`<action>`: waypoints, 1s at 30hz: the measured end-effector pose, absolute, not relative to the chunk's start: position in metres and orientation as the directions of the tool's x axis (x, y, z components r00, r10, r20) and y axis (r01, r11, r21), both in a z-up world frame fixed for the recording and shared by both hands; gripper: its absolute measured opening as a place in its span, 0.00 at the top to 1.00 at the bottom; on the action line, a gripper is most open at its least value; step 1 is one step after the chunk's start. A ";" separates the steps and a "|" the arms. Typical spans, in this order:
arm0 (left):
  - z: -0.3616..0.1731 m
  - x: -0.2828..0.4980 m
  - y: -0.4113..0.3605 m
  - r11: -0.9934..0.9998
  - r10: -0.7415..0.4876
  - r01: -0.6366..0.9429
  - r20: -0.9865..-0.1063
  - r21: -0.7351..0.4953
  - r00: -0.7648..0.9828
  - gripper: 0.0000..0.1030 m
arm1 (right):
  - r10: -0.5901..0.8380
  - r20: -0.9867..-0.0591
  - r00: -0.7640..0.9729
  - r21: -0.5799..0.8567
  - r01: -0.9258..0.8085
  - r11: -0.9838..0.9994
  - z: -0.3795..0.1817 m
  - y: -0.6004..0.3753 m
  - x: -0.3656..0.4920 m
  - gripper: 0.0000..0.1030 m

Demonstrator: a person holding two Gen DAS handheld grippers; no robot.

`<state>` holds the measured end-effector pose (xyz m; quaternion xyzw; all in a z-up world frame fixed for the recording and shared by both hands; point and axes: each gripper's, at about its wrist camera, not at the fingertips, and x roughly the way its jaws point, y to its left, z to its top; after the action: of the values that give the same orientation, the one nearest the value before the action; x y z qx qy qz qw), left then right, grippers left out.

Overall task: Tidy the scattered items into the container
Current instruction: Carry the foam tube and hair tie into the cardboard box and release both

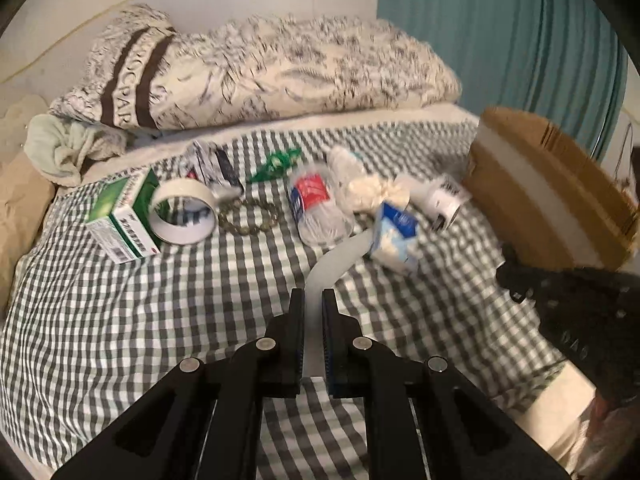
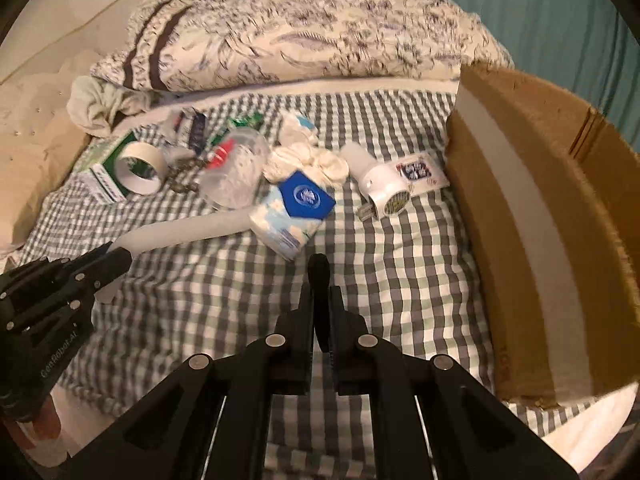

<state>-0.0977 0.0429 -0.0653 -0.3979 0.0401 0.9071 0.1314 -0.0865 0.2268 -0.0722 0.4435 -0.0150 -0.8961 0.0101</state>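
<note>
Fingers [image 1: 298, 320] (both pairs) clamped, angled bedward.

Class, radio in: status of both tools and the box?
Left tool shut on white strip. Right tool shut on a dark object. Cardboard box at right, open. Path unobstructed.

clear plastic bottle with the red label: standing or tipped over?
Tipped over. The plastic bottle lies on its side on the checked sheet, base toward the camera, between the bead bracelet and the tissue pack.
</note>
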 end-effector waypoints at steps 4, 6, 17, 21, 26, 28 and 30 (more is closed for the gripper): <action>-0.043 -0.084 0.036 -0.967 0.199 -0.255 -0.699 -0.025 -0.687 0.93 | -0.050 -0.778 -0.626 0.046 0.022 -0.999 -0.058 0.218 -0.074 0.94; -0.033 -0.078 0.032 -0.967 0.200 -0.254 -0.685 -0.022 -0.700 0.93 | -0.054 -0.773 -0.633 0.045 0.029 -0.999 -0.052 0.213 -0.069 0.94; 0.003 -0.051 0.018 -0.969 0.220 -0.243 -0.636 -0.053 -0.740 0.93 | -0.068 -0.739 -0.670 0.031 0.067 -0.997 -0.009 0.193 -0.038 0.94; 0.018 -0.045 0.027 -0.964 0.244 -0.258 -0.613 -0.068 -0.751 0.93 | -0.077 -0.719 -0.691 0.034 0.076 -0.997 0.007 0.193 -0.030 0.94; 0.033 -0.041 0.054 -0.951 0.281 -0.300 -0.593 -0.070 -0.755 0.93 | -0.072 -0.701 -0.709 0.046 0.055 -0.997 0.023 0.210 -0.022 0.94; 0.043 -0.042 0.070 -0.945 0.301 -0.319 -0.580 -0.074 -0.757 0.93 | -0.060 -0.696 -0.715 0.043 0.042 -0.998 0.030 0.221 -0.019 0.94; 0.052 -0.043 0.085 -0.935 0.331 -0.343 -0.569 -0.090 -0.753 0.93 | -0.040 -0.687 -0.725 0.034 0.023 -0.999 0.039 0.237 -0.016 0.94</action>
<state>-0.0432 0.0853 0.0521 -0.3018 0.0101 0.9361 0.1801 -0.0156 0.2366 0.0392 0.3701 -0.0115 -0.9287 0.0171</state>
